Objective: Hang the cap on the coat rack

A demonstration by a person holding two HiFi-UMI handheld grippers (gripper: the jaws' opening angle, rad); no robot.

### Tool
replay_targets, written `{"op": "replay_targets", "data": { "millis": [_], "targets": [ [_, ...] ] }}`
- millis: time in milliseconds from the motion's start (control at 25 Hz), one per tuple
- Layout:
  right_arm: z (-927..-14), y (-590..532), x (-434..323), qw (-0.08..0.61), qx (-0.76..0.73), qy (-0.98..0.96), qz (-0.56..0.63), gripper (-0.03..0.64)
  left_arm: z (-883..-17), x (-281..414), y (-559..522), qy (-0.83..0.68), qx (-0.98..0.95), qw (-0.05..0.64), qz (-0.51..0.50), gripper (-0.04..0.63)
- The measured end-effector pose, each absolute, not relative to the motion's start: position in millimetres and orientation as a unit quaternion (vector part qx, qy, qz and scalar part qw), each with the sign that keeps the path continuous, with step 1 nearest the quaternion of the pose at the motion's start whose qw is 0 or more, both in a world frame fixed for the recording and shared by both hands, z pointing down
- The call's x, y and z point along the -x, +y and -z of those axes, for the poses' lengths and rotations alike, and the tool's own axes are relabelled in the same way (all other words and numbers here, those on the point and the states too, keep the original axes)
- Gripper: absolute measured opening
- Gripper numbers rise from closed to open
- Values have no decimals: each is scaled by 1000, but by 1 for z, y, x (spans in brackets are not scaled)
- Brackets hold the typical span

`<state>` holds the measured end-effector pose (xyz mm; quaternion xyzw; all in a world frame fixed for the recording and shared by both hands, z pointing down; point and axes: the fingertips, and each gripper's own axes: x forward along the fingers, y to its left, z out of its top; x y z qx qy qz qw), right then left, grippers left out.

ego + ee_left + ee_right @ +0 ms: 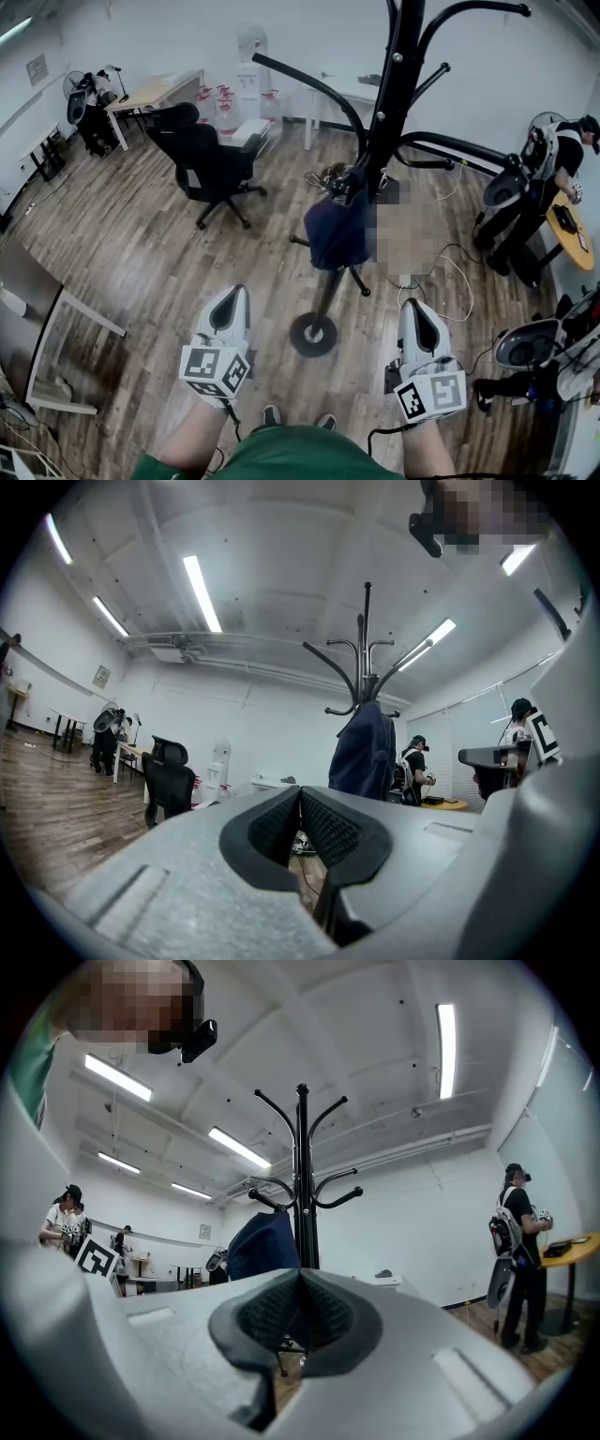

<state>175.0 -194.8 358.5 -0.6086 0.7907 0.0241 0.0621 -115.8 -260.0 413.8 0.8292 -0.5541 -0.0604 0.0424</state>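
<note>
Navy cap (pixel 336 230) on coat rack (pixel 386 103), well apart from the fingers (pixel 230 314)

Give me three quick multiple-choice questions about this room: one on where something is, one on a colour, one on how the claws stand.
1. Where is the dark blue fabric item?
A. Lying on the floor
B. Hanging on the coat rack
C. Draped over the office chair

2. What colour is the office chair?
A. Black
B. Red
C. White

3. How do the left claw and the right claw stand?
A. Both shut, with nothing in them
B. Both wide open
C. Each clamped on a cap

Answers:
1 B: the blue fabric hangs off the floor, against the rack's black pole.
2 A: seat, back and base are all black against the wooden floor.
3 A: in each gripper view the ribbed pads meet at the tips, with nothing between them.
</note>
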Motion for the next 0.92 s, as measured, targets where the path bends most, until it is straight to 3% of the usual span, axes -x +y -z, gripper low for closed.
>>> {"op": "replay_targets", "data": {
  "millis": [920],
  "targets": [
    [-358, -189, -193, 62, 615, 786, -28, 3, -404, 74, -265, -526, -849, -1, 43, 12]
  ]
}}
